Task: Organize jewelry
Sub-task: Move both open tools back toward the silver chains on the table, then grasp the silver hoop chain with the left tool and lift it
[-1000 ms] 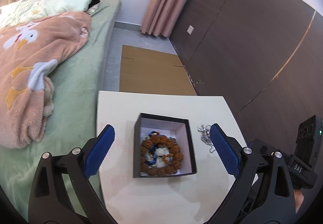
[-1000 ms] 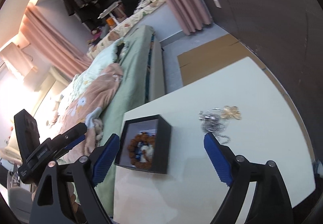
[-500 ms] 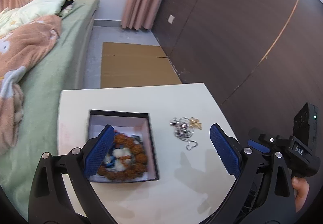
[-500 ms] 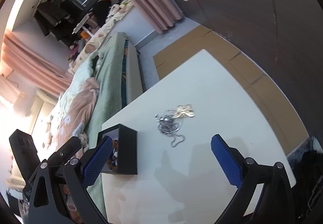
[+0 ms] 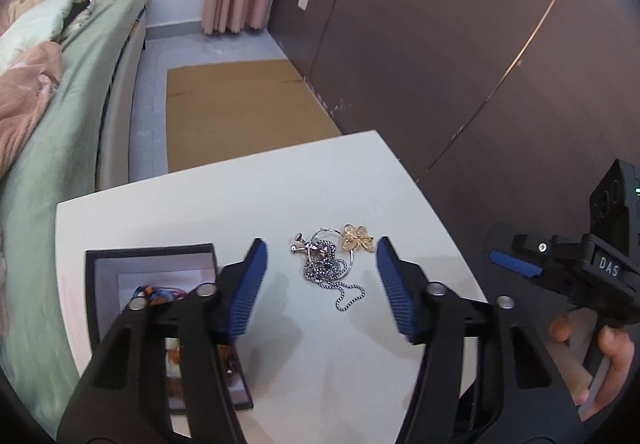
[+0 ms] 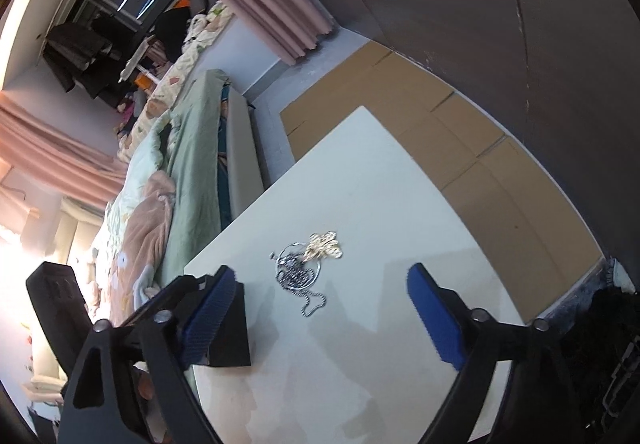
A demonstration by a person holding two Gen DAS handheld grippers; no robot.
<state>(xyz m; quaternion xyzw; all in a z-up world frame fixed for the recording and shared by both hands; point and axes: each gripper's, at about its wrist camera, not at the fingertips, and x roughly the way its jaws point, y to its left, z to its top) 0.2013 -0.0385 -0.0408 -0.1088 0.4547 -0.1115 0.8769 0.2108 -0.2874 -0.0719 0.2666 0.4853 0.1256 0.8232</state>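
**Both claws over the chain pile**

I hold my left claw (image 5: 320,284) above the white table (image 5: 240,204), tilted down at the tangle of jewelry. Its blue pads (image 5: 246,292) have just been closing in, yet they stand apart, one on either side of the silver chain (image 5: 332,276); neither pad touches it (the chain lies flat on the table, its loose tail trailing toward me). A thin hoop (image 5: 326,240) and a small pin sit at the far end of the tangle, and the gold butterfly (image 5: 358,238) lies just beside them on the right, touching the hoop.

To the left of the chain sits the black box (image 5: 120,256), open, white inside. My left finger hides much of it, but I can see brown beads (image 5: 176,388) and a bit of blue and orange cord in it.

My right claw (image 6: 320,308) hangs over the same table from the right. Its jaws have just narrowed a little and are wide apart, with nothing between the pads; the chain (image 6: 298,272) and butterfly (image 6: 324,244) lie beyond its tips. The box (image 6: 230,328) shows behind its left pad.

Past the table lies flat cardboard (image 5: 240,112) on the floor, a bed (image 5: 60,144) with a green sheet to the left, and a dark wall (image 5: 440,44) to the right.
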